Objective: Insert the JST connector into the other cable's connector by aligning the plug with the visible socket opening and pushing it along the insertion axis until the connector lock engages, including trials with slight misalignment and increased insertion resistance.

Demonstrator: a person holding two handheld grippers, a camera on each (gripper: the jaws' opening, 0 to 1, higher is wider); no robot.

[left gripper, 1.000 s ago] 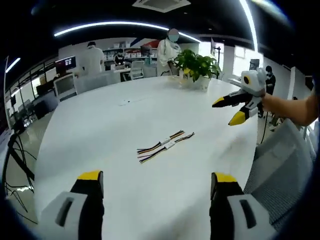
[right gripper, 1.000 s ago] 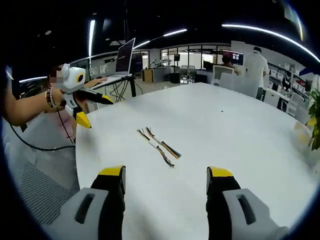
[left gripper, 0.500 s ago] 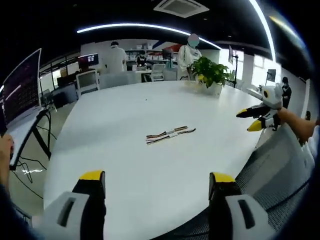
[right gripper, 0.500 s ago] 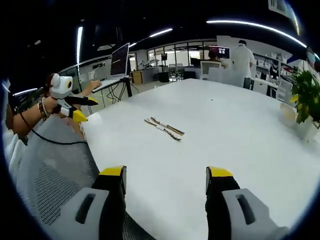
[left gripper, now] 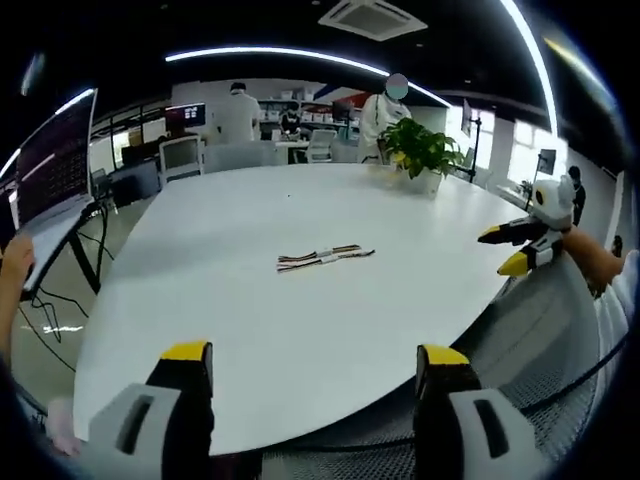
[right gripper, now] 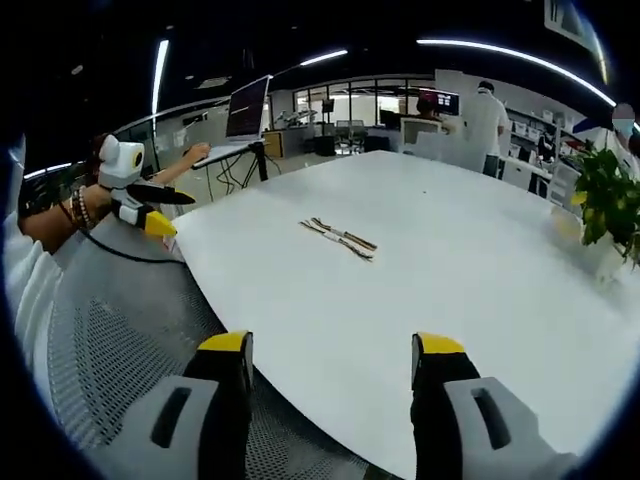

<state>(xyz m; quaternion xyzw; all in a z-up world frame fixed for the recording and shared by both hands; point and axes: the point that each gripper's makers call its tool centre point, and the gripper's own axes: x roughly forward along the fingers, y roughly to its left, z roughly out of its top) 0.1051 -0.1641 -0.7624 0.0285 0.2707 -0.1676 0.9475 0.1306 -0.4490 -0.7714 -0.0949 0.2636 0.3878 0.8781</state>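
Hovering back from table [left gripper: 250, 300], both grippers wait off its edge, nothing gripped. Left gripper [left gripper: 310, 368] fingers spread wide; right gripper [right gripper: 330, 358] fingers spread wide too. Cables [left gripper: 325, 257] lie side by side well ahead of fingertips, mid-table, connectors unmated, likely laid out for pickup. Versus a second ago: both views pulled farther back, cables smaller, chair mesh [right gripper: 130, 350] under right fingers.
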